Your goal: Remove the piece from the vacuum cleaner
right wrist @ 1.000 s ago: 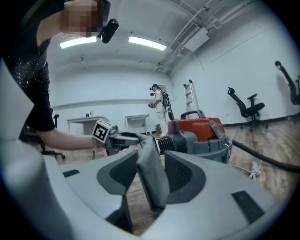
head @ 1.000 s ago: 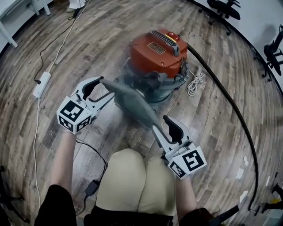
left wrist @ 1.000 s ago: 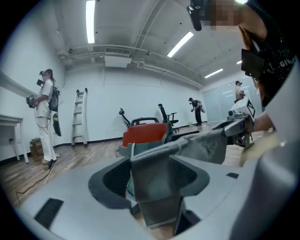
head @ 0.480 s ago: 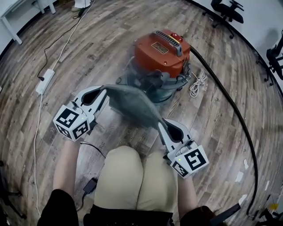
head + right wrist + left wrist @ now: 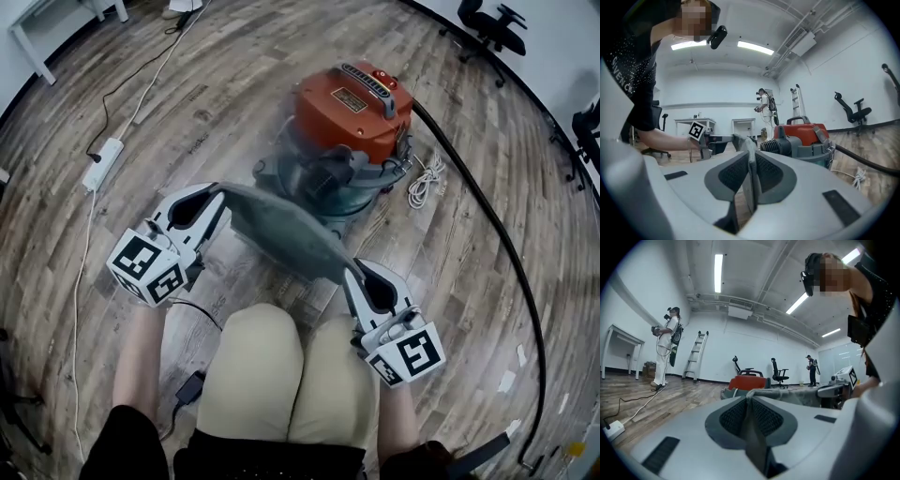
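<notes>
head view: high, looking steeply down on the vacuum cleaner (image 5: 352, 111)
gripper views: low, level, facing inward; both share it

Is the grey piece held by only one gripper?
No, the left gripper and the right gripper each clamp one end of the grey piece.

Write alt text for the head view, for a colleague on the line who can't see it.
Seen from above, a grey fabric piece hangs stretched between the left tongs and the right tongs, each shut on one end of it. Just beyond it, an orange vacuum cleaner stands on the wood floor.
</notes>
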Available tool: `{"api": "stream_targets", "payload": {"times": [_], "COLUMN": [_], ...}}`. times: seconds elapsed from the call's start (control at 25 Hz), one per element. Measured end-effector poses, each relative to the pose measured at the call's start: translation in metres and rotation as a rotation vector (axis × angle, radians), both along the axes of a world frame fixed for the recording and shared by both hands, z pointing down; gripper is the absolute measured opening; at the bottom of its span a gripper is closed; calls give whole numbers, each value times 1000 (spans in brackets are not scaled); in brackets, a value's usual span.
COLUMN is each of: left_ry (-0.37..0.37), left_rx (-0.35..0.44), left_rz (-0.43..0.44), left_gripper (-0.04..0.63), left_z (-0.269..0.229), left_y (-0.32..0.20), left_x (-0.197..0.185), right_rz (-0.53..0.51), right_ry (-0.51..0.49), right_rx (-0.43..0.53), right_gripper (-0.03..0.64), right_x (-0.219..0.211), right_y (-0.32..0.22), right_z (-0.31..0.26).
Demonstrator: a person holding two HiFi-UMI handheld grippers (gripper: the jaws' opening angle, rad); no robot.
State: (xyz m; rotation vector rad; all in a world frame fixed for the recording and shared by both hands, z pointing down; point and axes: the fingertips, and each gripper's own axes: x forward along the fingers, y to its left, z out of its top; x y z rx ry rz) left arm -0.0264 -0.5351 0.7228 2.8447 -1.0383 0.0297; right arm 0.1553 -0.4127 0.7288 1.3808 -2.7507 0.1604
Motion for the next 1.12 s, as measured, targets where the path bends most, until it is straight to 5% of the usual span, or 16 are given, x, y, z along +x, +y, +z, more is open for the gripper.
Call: {"api": "stream_targets", "payload": {"times": [0.08,0.2,0.32,0.36,0.4,0.44,0.48,1.12], "left_ry": [-11,22,54,33,1,-31,-56,-120], "left_rx": [-2,9,28,43,59,73,81,91], "left_rz": [-3,-43,-57,-50,-40,-27,-12,85], "left_gripper": [62,183,177,145,12,9,9,8], "left_z": [2,-3,-8,-7,-5,-2,1,15], "left_y": [0,-3,-2,1,4,7,10,31], "left_x": [0,-7,-13,-12,-10,-7,-4,17], "right_rz": [41,96,94,78,62,44,23,-76], "right_ry": [-39,-86,-115,-131,-146,-157,-158,-70], "right_rx": [5,4,-44,-61,-72,-78,-81,-42], "right_gripper": [67,212,215,209,168,47,12,11], "right_x": [6,18,23,23,22,20,17,-9], "right_y": [-7,-17,-19,-18,-17,-16,-14,-7], "right_z": [-3,-7,-3,-1,-1,0,1,-4]}}
